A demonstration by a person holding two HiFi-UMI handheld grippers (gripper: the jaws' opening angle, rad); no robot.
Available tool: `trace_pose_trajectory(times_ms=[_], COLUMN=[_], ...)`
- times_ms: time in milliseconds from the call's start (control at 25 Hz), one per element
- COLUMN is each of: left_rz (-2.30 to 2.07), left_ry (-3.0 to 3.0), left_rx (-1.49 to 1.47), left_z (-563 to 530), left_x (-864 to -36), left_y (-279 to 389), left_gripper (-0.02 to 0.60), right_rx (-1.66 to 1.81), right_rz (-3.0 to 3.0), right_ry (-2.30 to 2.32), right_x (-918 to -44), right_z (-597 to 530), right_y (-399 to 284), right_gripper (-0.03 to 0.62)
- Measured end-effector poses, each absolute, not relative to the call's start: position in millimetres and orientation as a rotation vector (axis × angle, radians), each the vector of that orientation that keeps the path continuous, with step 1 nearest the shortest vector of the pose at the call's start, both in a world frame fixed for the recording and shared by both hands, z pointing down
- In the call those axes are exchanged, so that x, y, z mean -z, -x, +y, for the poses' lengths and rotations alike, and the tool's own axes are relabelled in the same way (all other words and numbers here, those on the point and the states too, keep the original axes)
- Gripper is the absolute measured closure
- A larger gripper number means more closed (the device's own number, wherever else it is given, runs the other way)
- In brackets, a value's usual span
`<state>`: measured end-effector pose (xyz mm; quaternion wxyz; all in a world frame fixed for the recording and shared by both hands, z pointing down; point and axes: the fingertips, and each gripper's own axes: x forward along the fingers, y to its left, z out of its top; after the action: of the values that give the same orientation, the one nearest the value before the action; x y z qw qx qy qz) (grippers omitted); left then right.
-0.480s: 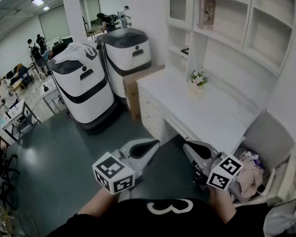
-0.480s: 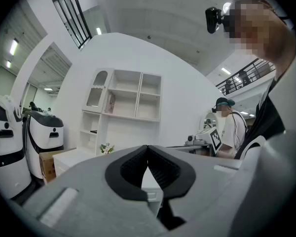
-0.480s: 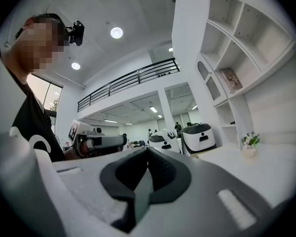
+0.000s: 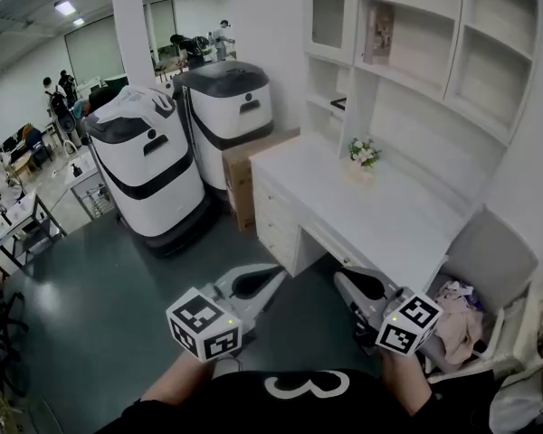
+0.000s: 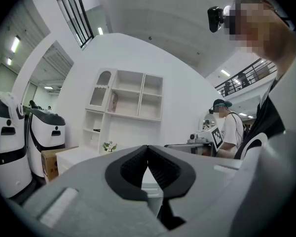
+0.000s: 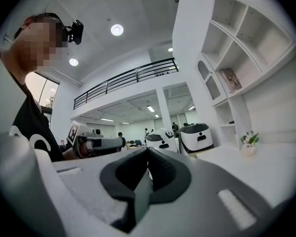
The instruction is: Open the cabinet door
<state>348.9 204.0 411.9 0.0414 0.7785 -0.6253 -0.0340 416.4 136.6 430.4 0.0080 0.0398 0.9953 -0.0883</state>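
The white wall cabinet has an arched glass door (image 4: 328, 12) at its upper left, shut, high above the white desk (image 4: 380, 220). It also shows small and far off in the left gripper view as the arched door (image 5: 99, 90), and in the right gripper view as the arched door (image 6: 204, 73). My left gripper (image 4: 276, 275) and right gripper (image 4: 340, 279) are held side by side low in the head view, short of the desk's front edge and far below the door. Both are shut with nothing between the jaws, as the left gripper (image 5: 148, 148) and right gripper (image 6: 148, 151) show close up.
Two white-and-black machines (image 4: 149, 165) (image 4: 228, 107) and a cardboard box (image 4: 244, 165) stand left of the desk. A small flower pot (image 4: 363, 155) sits on the desk top, with drawers (image 4: 276, 215) below. A bin of clothes (image 4: 457, 319) lies at the right. People stand far back.
The head view has shifted slightly, so both grippers sit a little lower in it. They remain side by side and shut.
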Motion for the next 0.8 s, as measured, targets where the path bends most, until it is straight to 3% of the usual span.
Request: trace_pose_trajectory(times_ms=[440,800], left_rz=[-1.919,-1.896], left_ry=[-2.34,-2.307], left_rx=[0.107,0.1], left_z=[165.7,43.6], left_x=[-426.7,-435.4], left_y=[-296.6,-214.5], left_gripper=[0.578,0.578], right_rx=[0.321,0.329], right_rz=[3.125,3.121], right_ry=[-0.103,-0.1], right_x=[-444.7,-442.7], right_z=[88.9,-37.4], right_y=[-367.5,-281.1], right_gripper=[0.591,0.591])
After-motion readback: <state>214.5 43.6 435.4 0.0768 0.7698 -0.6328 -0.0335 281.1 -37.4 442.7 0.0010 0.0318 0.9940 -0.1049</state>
